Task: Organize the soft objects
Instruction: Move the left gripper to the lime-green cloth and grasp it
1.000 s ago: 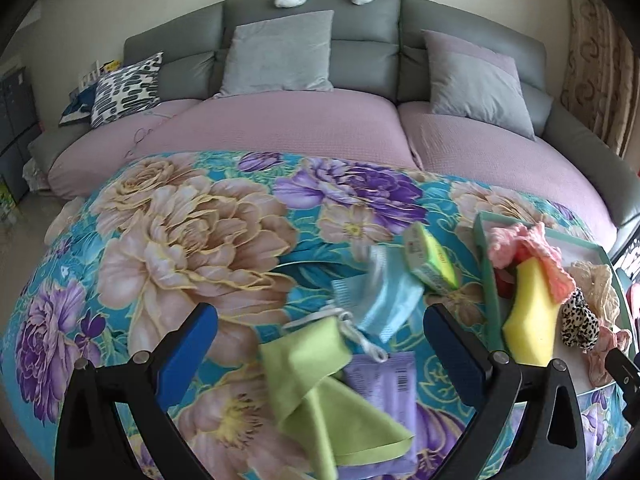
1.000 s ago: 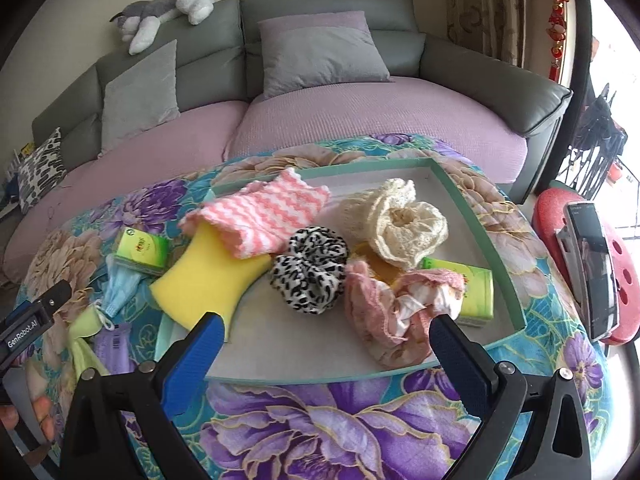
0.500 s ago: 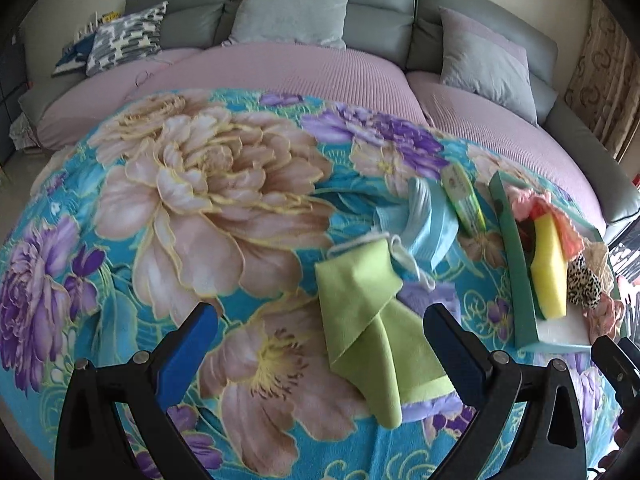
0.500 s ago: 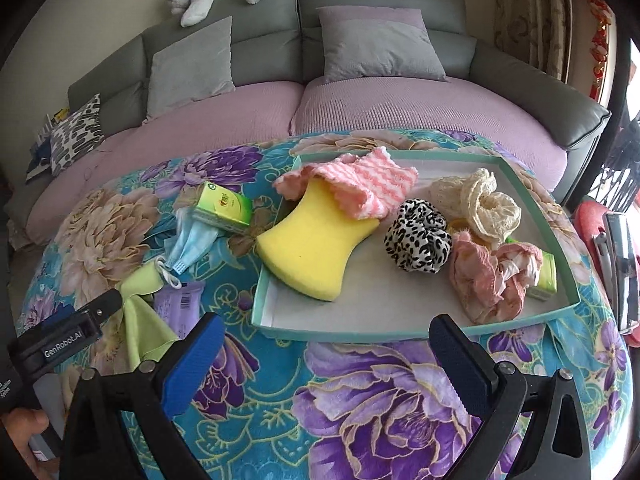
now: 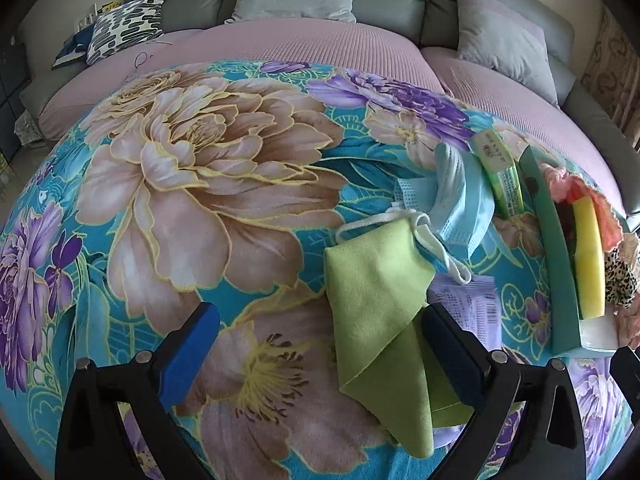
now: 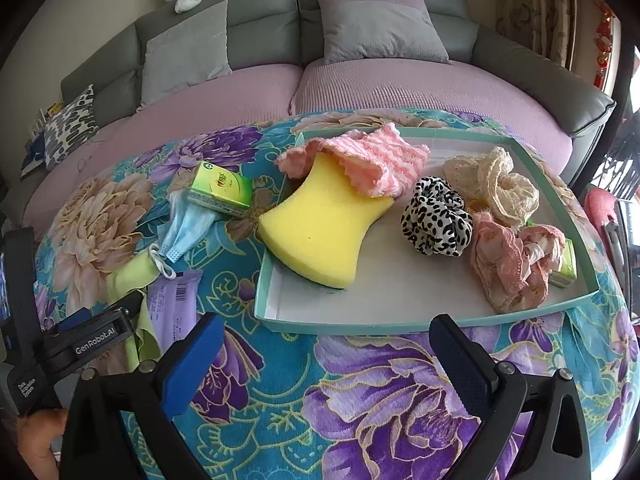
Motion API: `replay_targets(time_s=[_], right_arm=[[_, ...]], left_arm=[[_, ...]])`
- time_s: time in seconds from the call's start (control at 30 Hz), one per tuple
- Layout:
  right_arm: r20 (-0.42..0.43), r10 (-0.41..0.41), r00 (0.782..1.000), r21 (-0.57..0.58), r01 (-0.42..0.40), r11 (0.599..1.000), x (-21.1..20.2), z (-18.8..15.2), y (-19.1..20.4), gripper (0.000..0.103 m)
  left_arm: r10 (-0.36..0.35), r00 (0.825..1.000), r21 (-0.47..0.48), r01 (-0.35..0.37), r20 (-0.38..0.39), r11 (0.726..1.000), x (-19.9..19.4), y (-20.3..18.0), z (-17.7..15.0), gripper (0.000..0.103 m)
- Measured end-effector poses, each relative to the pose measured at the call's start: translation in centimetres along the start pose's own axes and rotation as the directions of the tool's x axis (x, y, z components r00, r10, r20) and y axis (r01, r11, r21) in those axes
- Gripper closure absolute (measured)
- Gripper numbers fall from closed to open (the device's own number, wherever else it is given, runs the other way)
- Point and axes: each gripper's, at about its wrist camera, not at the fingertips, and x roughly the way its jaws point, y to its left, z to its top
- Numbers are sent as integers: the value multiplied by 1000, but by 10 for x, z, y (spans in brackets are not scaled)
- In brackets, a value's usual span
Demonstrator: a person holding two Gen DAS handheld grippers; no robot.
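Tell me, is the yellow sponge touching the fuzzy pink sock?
Touching. The right wrist view shows the pink sock draped over the top end of the yellow sponge inside the tray, with no gap between them.

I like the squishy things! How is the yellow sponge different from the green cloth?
The yellow sponge is thick and curvy with a narrow waist; the green cloth is thin, flat and folded. The sponge sits in the teal tray, leaning over its rim, with a pink knit piece over its top; the cloth lies on the flowery blanket outside the tray. Both are soft, and neither tool holds them.
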Motion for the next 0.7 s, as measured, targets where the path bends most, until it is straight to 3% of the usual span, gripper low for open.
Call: replay_targets(time_s=[0.07, 0.13, 0.2, 0.43, 0.7], right_arm=[[-6, 5, 1000, -12, -5, 1000, 3, 0, 4, 0], [-6, 9, 1000, -24, -9, 1000, 3, 1, 9, 0], [-6, 16, 1000, -36, -17, 999, 3, 1, 13, 0], [-4, 18, 1000, -53, -18, 998, 1, 1, 19, 0], [-12, 12, 1000, -55, -12, 998, 4, 0, 19, 0]], left_arm=[[8, 1000, 24, -8, -13, 1000, 4, -5, -1, 4], [10, 999, 51, -8, -30, 999, 8, -11, -2, 16], [20, 999, 71, -18, -26, 997, 8, -15, -2, 18], [-8, 1000, 120, 10, -21, 993, 4, -26, -4, 42], [-41, 999, 152, 44, -21, 987, 2, -32, -5, 62]])
